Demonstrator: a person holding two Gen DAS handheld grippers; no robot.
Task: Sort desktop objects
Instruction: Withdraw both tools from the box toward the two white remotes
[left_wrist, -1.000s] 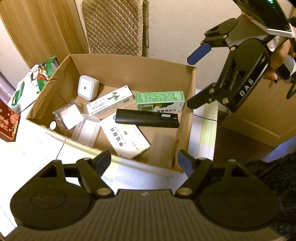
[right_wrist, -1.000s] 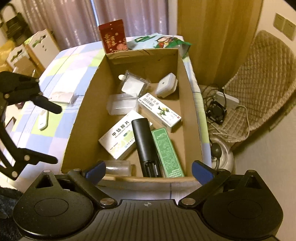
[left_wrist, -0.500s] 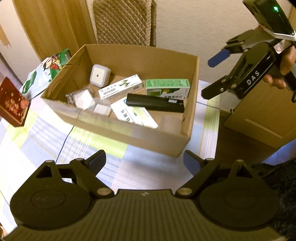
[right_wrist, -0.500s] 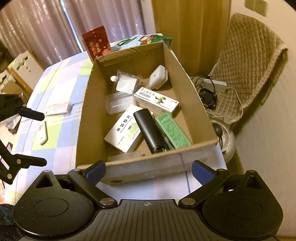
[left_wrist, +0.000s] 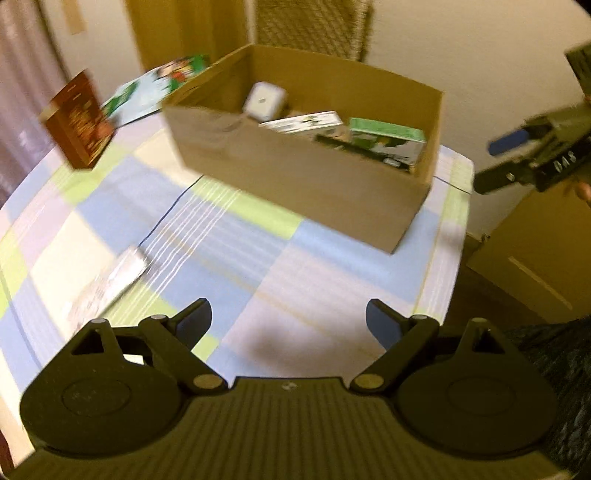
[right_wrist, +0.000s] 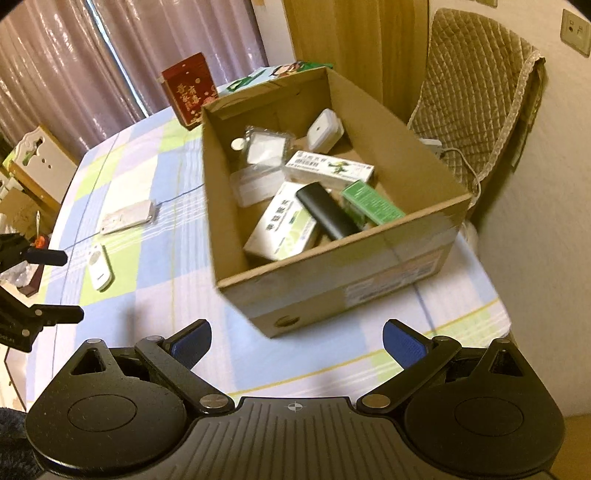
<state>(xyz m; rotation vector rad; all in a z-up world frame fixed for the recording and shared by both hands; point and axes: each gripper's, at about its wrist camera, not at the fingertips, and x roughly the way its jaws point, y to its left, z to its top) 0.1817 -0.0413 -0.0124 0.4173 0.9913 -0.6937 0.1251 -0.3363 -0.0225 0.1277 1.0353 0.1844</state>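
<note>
A cardboard box (right_wrist: 373, 275) (left_wrist: 303, 184) stands on the checked tablecloth and holds several items: medicine boxes, a black remote (right_wrist: 327, 214), a green box (right_wrist: 371, 203), a white square device (right_wrist: 325, 131) and clear plastic cases. On the cloth left of the box lie a clear packet (right_wrist: 127, 218) (left_wrist: 107, 288) and a white remote (right_wrist: 99, 267). My left gripper (left_wrist: 288, 319) is open and empty above the cloth, short of the box. My right gripper (right_wrist: 297, 341) is open and empty in front of the box's near corner.
A red gift box (right_wrist: 190, 90) (left_wrist: 77, 122) and a green printed bag (left_wrist: 155, 88) sit behind the box. A quilted chair (right_wrist: 476, 96) stands to the right of the table. The table edge (right_wrist: 498, 321) runs just right of the box.
Both grippers have pulled back and away from the box; the box now sits farther off in both views. The left view has swung left, showing the packet on the cloth. Both stay open.
</note>
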